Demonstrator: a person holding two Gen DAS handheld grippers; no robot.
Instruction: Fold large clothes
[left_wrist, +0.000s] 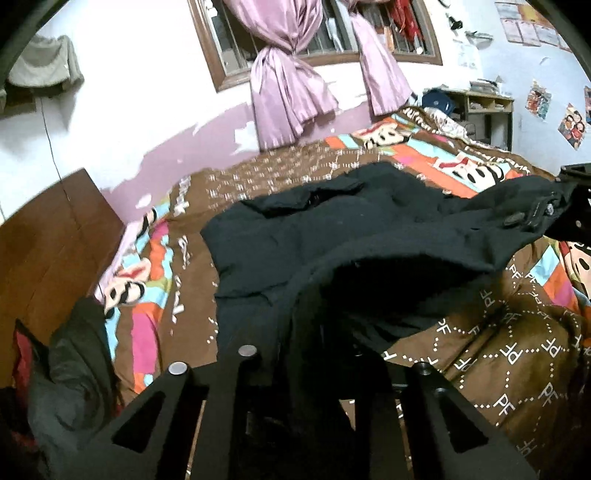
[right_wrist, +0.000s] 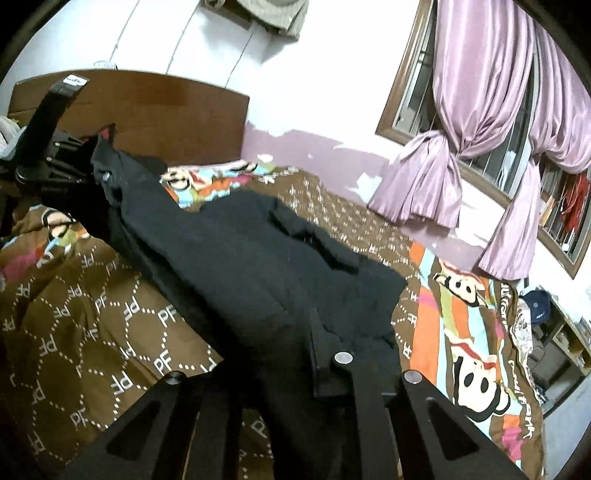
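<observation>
The black coat (left_wrist: 332, 236) covers the tips of the left claw (left_wrist: 314, 373), so how its fingers meet the cloth cannot be seen. The same holds for the right claw (right_wrist: 295, 376), whose tips are buried in dark folds. The bedspread (right_wrist: 92, 302) is hidden under the coat's middle. The clothes pile (left_wrist: 70, 369) is cut off by the left edge. The posters (left_wrist: 537, 98) are too small to read.

We see our left gripper (left_wrist: 314, 373) as matte black angular plates with long triangular cut-outs and round silver studs. Our right gripper (right_wrist: 291, 369) matches it: black arms, slotted openings, two silver studs, one dark screw.
</observation>
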